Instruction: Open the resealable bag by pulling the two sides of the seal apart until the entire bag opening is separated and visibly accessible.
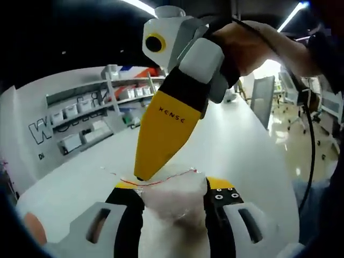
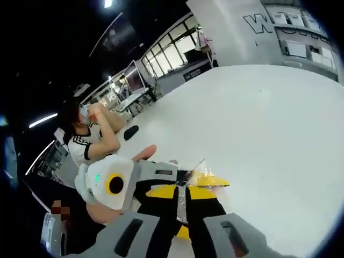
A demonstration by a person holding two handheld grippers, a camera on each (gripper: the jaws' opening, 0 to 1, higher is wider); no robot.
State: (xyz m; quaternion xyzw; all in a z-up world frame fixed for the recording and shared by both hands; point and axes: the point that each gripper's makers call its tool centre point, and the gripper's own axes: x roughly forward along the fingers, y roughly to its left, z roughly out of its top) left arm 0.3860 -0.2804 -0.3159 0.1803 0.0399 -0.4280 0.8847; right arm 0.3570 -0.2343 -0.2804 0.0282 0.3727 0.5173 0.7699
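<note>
In the left gripper view, the left tool [image 1: 174,193] at 6 o'clock is clamped on a clear resealable bag [image 1: 172,196], held up off the white surface [image 1: 236,145]. The film looks thin, light, soft and slippery, so it will likely crumple rather than resist. The red seal line [image 1: 161,180] is the firm part to take. The right tool [image 1: 141,176] comes down from 12 o'clock, its yellow tip meeting the seal's near lip. Whether it has pinched the lip, I cannot tell.

In the right gripper view, the bag [image 2: 194,173] sits just past centre beside the left tool [image 2: 185,191]. The surface [image 2: 269,118] lies bare toward 1 o'clock, giving room to pull. A seated person [image 2: 88,137] is at 9 o'clock.
</note>
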